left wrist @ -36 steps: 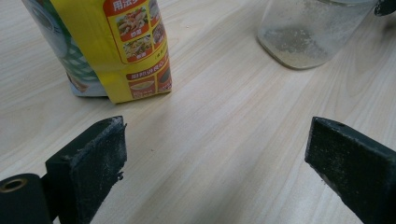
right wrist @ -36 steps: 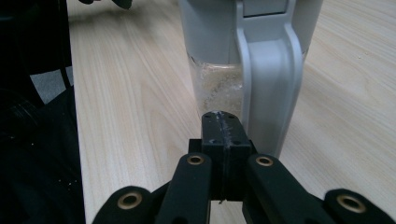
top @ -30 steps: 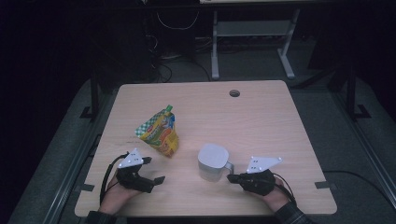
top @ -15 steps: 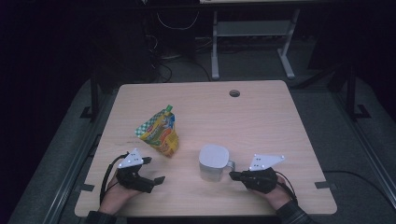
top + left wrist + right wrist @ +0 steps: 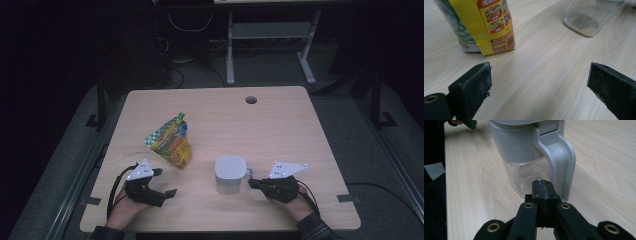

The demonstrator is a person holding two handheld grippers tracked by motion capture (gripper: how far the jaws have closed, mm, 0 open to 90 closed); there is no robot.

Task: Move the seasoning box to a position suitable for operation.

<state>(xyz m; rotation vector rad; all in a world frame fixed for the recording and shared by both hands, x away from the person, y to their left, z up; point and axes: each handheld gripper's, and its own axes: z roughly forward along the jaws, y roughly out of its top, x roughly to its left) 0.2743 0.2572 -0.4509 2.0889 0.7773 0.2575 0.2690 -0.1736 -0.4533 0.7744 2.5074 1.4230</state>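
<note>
Right hand-held gripper (image 5: 253,183), jaws clenched empty, sits at 3 o'clock of the lidded pitcher (image 5: 230,174); handle (image 5: 560,162) upright, dead ahead. Left hand-held gripper (image 5: 171,192) released, farther.

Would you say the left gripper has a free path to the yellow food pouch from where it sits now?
Probably yes: the left gripper has its jaws wide open, with bare table between them and the pouch. The jug stands off to the side.
</note>
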